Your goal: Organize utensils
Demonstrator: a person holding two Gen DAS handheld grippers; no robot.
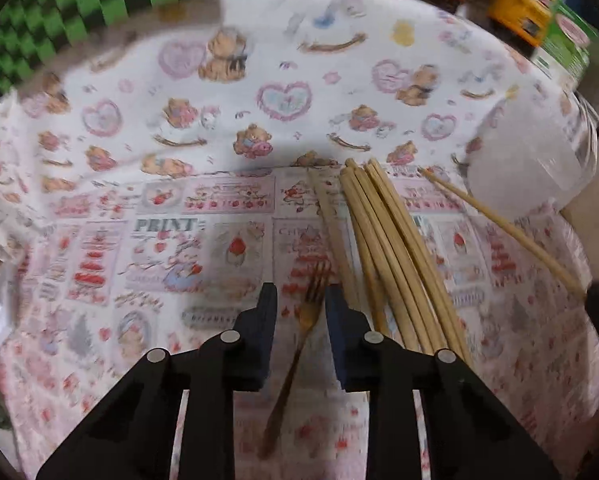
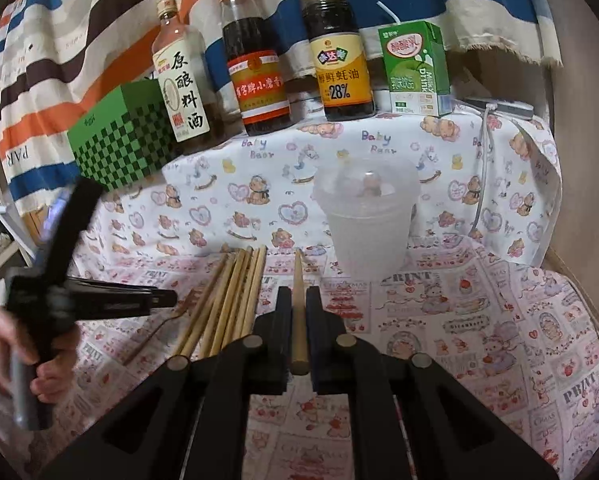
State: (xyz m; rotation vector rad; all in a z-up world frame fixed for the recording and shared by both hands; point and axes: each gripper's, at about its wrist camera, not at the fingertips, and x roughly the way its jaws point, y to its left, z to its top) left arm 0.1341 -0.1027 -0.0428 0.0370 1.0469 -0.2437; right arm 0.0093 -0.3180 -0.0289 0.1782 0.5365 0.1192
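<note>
Both grippers are busy. My right gripper (image 2: 298,320) squeezes one chopstick (image 2: 298,300); next I drop it in the cup (image 2: 365,220). My left gripper (image 1: 301,320) hangs open around the fork (image 1: 299,344) on the cloth and must close.

Left hand-held gripper (image 1: 301,300): tilted steeply downward, black arms converging on two dark blue fingers (image 1: 268,320). Jaws narrowed but apart, a clear gap between the pads. A fork (image 1: 305,320) lies in that gap; no pad presses on it.

From the right wrist view, the left tool is seen side-on at the left edge, blurred. A bare hand (image 2: 7,356) wraps its grey handle, fingers curled around it.

Right hand-held gripper (image 2: 298,304): angled gently downward. Jaws drawn close, clamped on a single chopstick (image 2: 298,312) that runs lengthwise between the fingers and sticks out past the tips.
</note>
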